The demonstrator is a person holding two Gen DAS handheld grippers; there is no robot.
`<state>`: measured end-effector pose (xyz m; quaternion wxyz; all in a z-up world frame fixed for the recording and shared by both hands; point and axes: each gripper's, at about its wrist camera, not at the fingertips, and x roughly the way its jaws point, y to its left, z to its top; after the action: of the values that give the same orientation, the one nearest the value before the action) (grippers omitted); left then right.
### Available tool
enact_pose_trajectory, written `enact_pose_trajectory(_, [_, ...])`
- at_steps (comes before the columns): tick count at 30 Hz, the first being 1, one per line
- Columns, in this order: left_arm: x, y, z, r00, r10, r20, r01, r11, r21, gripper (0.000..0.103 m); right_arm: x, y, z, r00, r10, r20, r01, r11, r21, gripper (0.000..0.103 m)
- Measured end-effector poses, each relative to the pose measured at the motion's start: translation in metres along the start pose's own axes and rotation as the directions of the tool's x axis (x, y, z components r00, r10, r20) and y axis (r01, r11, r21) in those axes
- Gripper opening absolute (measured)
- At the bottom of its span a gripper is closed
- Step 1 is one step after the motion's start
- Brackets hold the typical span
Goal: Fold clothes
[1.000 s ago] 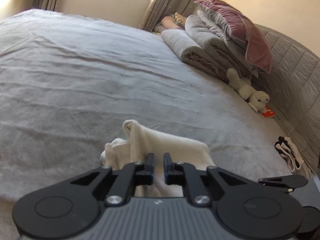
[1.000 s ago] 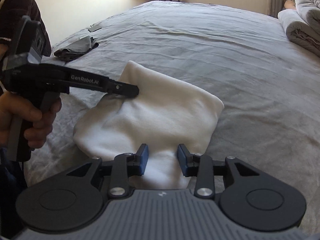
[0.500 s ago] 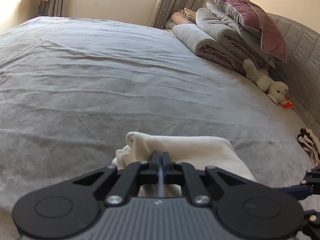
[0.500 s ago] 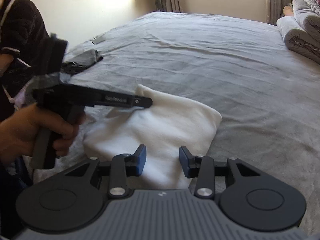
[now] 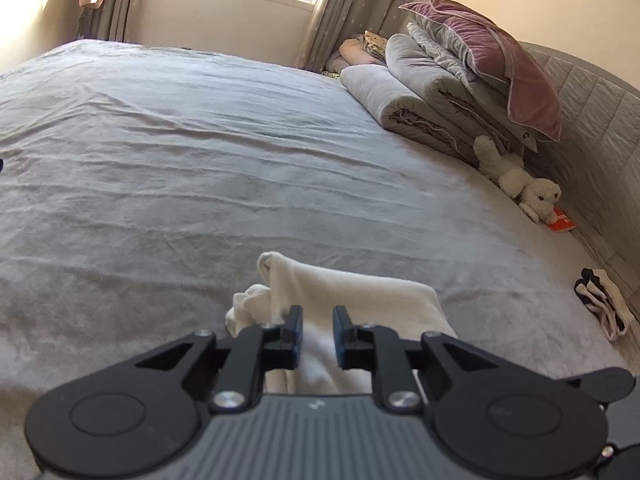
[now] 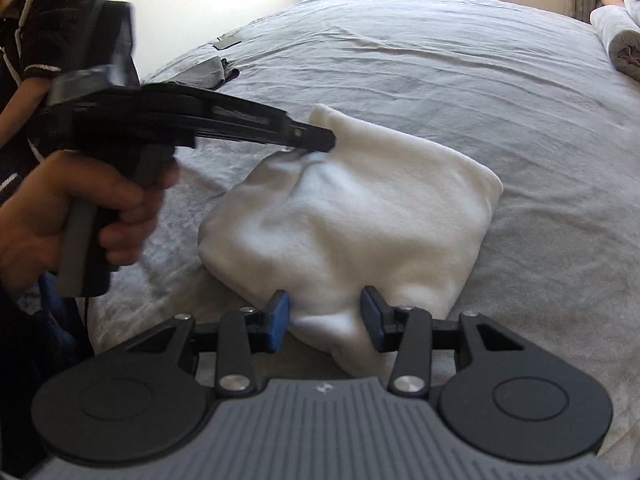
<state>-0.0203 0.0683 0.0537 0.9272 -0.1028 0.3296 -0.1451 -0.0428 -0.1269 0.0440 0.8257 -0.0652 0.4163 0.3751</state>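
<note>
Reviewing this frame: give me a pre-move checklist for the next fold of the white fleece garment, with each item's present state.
1. White fleece garment lies on the grey bedspread: ok.
2. Left gripper at the garment's bunched far edge, jaws opening, no grip on the cloth: not ok.
3. Right gripper straddles the near edge, jaws opening, pads not pressing: not ok.
4. Bedspread beyond the garment free for folding: ok.
5. Garment flat and even: not ok, bunched near the left gripper.
6. Layers underneath aligned: cannot tell.
</note>
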Motion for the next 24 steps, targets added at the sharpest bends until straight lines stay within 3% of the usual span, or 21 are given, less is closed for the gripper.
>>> enact_pose_trajectory(4, [-0.01,-0.015,-0.014,1.0,-0.014,0.002,0.014,0.996,0.09,0.032,0.003,0.006,-0.001,1.0,-0.019,-0.001,0.019,0.999,-0.026,0.05])
enact_pose_trajectory(8, [0.007,-0.01,-0.023,0.998,0.048,-0.035,-0.044,0.994,0.102,0.026,-0.005,-0.001,0.002,1.0,0.017,0.019,-0.016,1.0,-0.012,0.05])
enact_pose_trajectory(10, [0.009,-0.008,-0.024,0.997,0.06,-0.046,-0.055,0.994,0.095,0.025,-0.018,-0.013,0.008,0.997,0.034,0.064,-0.037,0.999,0.04,0.039])
enact_pose_trajectory(12, [0.009,-0.007,-0.024,0.997,0.062,-0.051,-0.058,0.994,0.088,0.024,-0.031,-0.027,0.013,0.993,-0.004,0.118,-0.007,0.996,0.091,0.041])
enact_pose_trajectory(13, [0.01,-0.008,-0.024,0.996,0.066,-0.053,-0.06,0.994,0.094,0.023,-0.031,-0.032,0.014,0.993,-0.024,0.115,0.012,0.995,0.099,0.047])
enact_pose_trajectory(18, [0.01,-0.01,-0.026,0.996,0.075,-0.057,-0.068,0.991,0.116,0.023,0.002,-0.031,0.004,0.998,-0.051,0.023,0.049,0.995,0.082,0.051])
enact_pose_trajectory(24, [0.008,-0.007,-0.029,0.996,0.067,-0.053,-0.062,0.993,0.099,0.023,-0.004,-0.033,0.005,0.998,-0.05,0.034,0.047,0.996,0.078,0.052])
